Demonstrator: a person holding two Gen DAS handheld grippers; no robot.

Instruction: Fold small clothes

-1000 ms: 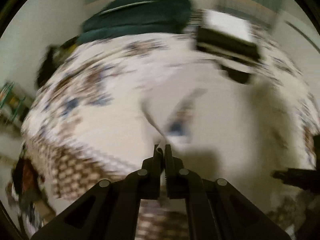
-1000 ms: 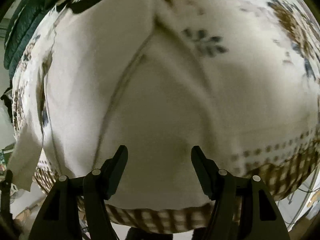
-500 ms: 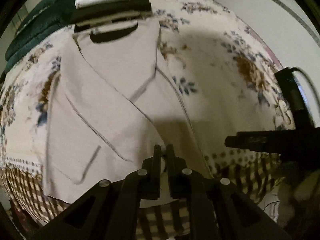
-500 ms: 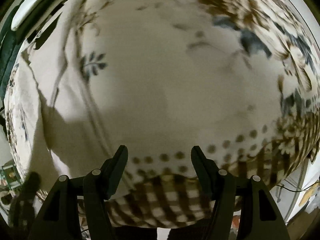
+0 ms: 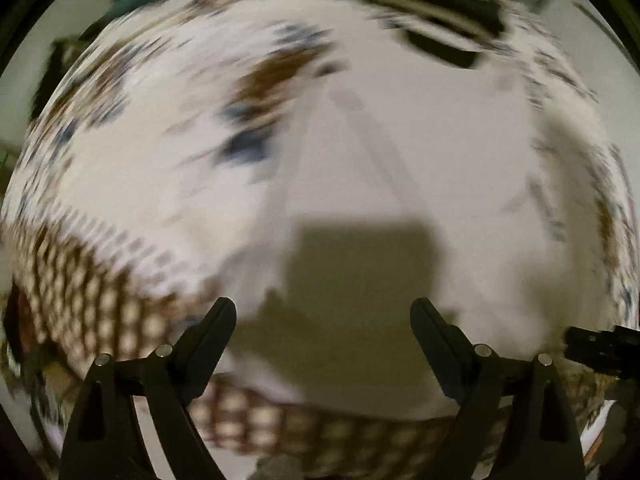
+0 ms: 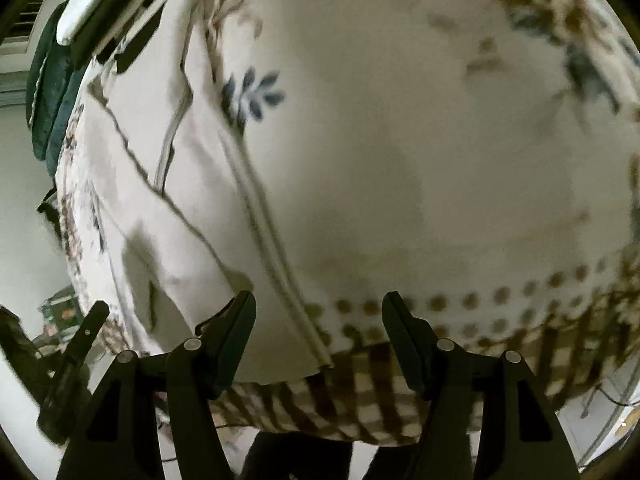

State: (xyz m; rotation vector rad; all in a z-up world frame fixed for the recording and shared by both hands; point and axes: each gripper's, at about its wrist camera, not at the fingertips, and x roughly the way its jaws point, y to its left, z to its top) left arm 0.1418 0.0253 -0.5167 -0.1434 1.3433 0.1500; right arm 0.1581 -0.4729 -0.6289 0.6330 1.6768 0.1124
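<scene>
A pale beige garment (image 6: 168,208) with thin dark seams lies partly folded on a floral bedspread (image 6: 420,140), near its front edge. In the blurred left wrist view it is the plain pale area (image 5: 400,184). My left gripper (image 5: 323,320) is open and empty above the garment's near part. My right gripper (image 6: 319,312) is open and empty over the garment's right hem, at the bed's checked border. The left gripper's finger (image 6: 86,332) shows at the lower left of the right wrist view.
A stack of folded black and white clothes (image 6: 108,4) lies at the far end of the bed (image 5: 424,4). A dark green item (image 6: 52,92) lies beside it. The bed's checked border (image 6: 360,400) hangs over the near edge.
My left gripper was shut on the garment's edge and has opened, letting it drop onto the bed. The right gripper stayed open and shifted left toward the garment's hem.
</scene>
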